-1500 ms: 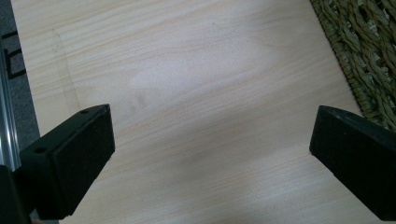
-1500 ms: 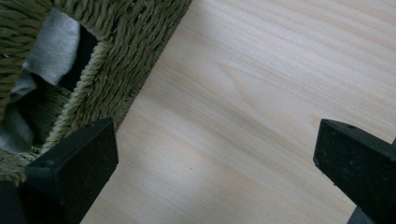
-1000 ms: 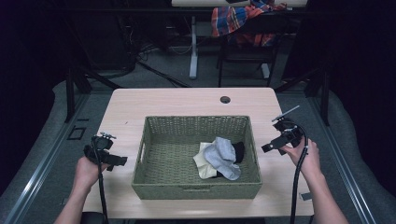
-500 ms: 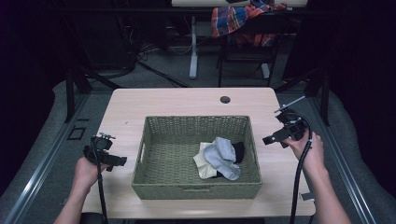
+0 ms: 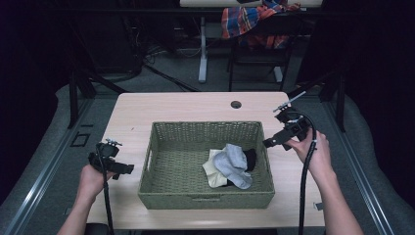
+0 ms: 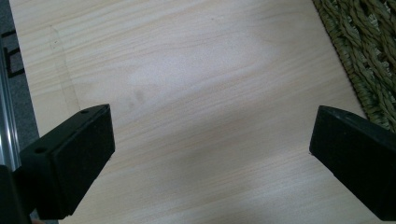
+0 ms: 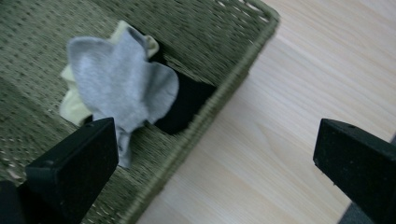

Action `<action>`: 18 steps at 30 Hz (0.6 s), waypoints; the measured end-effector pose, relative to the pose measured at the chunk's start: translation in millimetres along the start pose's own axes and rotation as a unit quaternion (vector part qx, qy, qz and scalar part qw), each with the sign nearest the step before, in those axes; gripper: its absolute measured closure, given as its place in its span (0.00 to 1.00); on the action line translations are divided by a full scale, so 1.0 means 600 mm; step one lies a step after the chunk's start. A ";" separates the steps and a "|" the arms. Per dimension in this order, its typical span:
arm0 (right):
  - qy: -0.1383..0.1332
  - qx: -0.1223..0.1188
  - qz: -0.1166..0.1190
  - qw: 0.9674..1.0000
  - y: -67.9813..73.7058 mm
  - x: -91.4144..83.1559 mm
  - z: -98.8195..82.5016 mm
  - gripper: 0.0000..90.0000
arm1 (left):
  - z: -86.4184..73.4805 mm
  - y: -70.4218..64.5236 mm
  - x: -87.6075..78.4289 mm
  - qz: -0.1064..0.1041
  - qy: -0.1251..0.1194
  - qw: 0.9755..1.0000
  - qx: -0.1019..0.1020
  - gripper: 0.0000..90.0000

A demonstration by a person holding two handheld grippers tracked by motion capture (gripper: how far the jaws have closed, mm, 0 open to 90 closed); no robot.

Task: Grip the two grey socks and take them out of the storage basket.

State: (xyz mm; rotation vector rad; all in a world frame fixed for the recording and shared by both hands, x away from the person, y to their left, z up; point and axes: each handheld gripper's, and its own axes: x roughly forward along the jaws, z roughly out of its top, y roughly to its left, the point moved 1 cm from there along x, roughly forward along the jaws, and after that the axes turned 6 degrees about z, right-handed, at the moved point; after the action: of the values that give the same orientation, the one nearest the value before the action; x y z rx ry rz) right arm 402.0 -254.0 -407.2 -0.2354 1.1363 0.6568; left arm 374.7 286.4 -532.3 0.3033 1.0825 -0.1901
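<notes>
The right gripper [image 5: 270, 142], fingers spread wide (nothing between them), hangs just right of the basket [image 5: 205, 200] holding socks [image 5: 231, 165]; the left gripper [image 5: 126, 170] likewise gapes over the desk [image 5: 186, 105].

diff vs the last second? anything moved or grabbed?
The right gripper shifted a little toward the far side of the table beside the basket's right rim, jaws open and empty. Nothing was taken hold of or let go. The left gripper, the grey sock and the rest of the pile stayed put.
</notes>
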 end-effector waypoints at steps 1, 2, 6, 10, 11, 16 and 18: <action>0.000 -0.005 0.006 1.000 0.012 0.004 0.012 0.00 | 0.000 0.001 0.000 0.000 0.001 1.000 -0.001 0.00; 0.002 -0.008 0.010 1.000 0.017 0.007 0.018 0.00 | 0.000 0.001 0.000 0.000 0.001 1.000 -0.001 0.00; 0.004 -0.014 0.020 1.000 0.033 0.015 0.037 0.00 | 0.001 0.000 0.000 0.000 0.000 1.000 -0.001 0.00; 0.019 -0.025 0.028 0.999 0.054 0.032 0.054 0.00 | 0.002 0.000 0.003 0.000 0.002 1.000 -0.001 0.00; 0.019 -0.025 0.028 0.999 0.054 0.032 0.054 0.00 | 0.002 0.000 0.003 0.000 0.002 1.000 -0.001 0.00; 0.041 -0.021 0.041 0.998 0.075 0.063 0.068 0.00 | 0.003 0.000 0.003 -0.001 0.002 1.000 0.000 0.00; 0.047 -0.027 0.044 0.998 0.083 0.073 0.072 0.00 | 0.004 0.000 0.003 -0.001 0.001 1.000 0.001 0.00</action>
State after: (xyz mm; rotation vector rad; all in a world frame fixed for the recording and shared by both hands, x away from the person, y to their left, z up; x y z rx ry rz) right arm 416.9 -177.3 -420.7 -0.2662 1.2262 0.7611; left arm 377.5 285.6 -533.1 0.3042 1.0845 -0.1918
